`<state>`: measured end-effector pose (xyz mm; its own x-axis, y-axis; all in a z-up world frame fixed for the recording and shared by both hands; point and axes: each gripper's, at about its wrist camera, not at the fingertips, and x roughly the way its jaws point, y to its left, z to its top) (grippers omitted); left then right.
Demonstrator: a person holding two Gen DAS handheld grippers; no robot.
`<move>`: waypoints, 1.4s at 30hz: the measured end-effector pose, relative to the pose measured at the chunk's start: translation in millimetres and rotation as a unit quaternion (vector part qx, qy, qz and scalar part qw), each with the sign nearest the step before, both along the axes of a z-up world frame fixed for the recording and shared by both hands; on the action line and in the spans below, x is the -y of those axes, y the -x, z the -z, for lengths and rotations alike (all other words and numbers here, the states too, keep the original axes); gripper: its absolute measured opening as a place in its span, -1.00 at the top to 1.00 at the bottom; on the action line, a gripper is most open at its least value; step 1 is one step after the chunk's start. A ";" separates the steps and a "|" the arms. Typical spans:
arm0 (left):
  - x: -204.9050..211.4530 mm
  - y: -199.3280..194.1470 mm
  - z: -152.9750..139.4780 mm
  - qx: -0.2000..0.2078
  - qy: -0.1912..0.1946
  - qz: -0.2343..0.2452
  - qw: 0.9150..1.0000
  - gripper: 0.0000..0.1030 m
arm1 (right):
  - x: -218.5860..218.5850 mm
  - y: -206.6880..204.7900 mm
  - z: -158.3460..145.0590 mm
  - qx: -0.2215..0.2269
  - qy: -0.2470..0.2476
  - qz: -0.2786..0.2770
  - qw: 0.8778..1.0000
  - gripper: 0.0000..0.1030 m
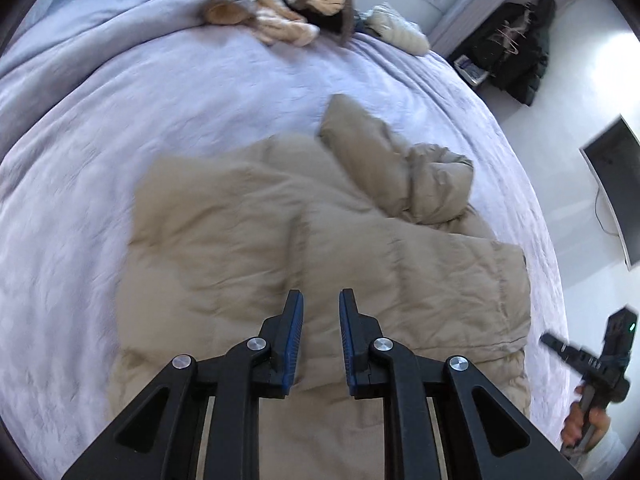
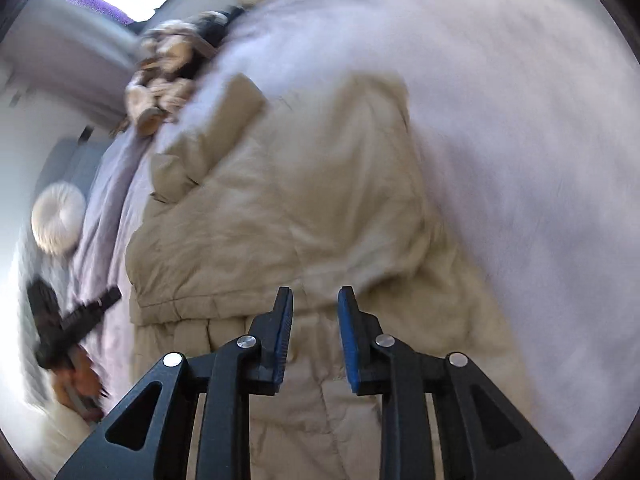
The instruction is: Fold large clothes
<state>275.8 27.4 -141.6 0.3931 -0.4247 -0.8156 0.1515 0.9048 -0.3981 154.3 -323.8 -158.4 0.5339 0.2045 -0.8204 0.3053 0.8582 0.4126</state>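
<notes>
A large beige puffer jacket (image 1: 304,248) lies partly folded on the lilac bedspread (image 1: 120,128), one sleeve bunched at its far right. My left gripper (image 1: 321,300) hovers open and empty above the jacket's near part. In the right wrist view the same jacket (image 2: 280,216) fills the middle, and my right gripper (image 2: 315,296) is open and empty above it. The right gripper also shows at the lower right of the left wrist view (image 1: 592,360), held in a hand beside the bed. The left gripper shows at the left of the right wrist view (image 2: 76,320).
A heap of cream and brown clothes (image 1: 276,4) lies at the far end of the bed, with a white puffy garment (image 1: 400,28) beside it. Dark coats (image 1: 516,52) hang by the wall. A television (image 1: 616,184) stands at the right. A round white cushion (image 2: 60,216) lies beside the bed.
</notes>
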 end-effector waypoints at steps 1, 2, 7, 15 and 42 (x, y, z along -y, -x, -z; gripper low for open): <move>5.6 -2.7 1.9 0.001 -0.008 0.004 1.000 0.63 | 2.7 -2.3 -8.5 0.014 0.024 0.003 1.000 0.50; 16.1 -6.1 6.0 0.000 -0.023 0.007 1.000 0.63 | 10.6 -8.5 -15.0 0.025 0.046 0.018 0.998 0.50; 47.7 -19.0 42.3 0.003 -0.097 0.002 0.995 0.63 | 52.6 -44.9 -0.5 0.023 -0.006 0.070 0.997 0.58; 51.7 -25.2 71.5 -0.005 -0.084 -0.010 0.996 0.63 | 62.7 -90.8 54.5 -0.032 0.055 0.035 0.997 0.71; 27.6 51.9 9.0 -0.015 -0.140 -0.013 0.990 0.63 | 18.3 5.6 16.1 -0.043 0.034 0.046 0.997 0.28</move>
<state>224.0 -0.2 -150.5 0.3753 -0.1707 -0.9111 0.1193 0.9836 -0.1352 148.7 -342.0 -174.5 0.4752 0.1004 -0.8741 0.4157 0.8500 0.3236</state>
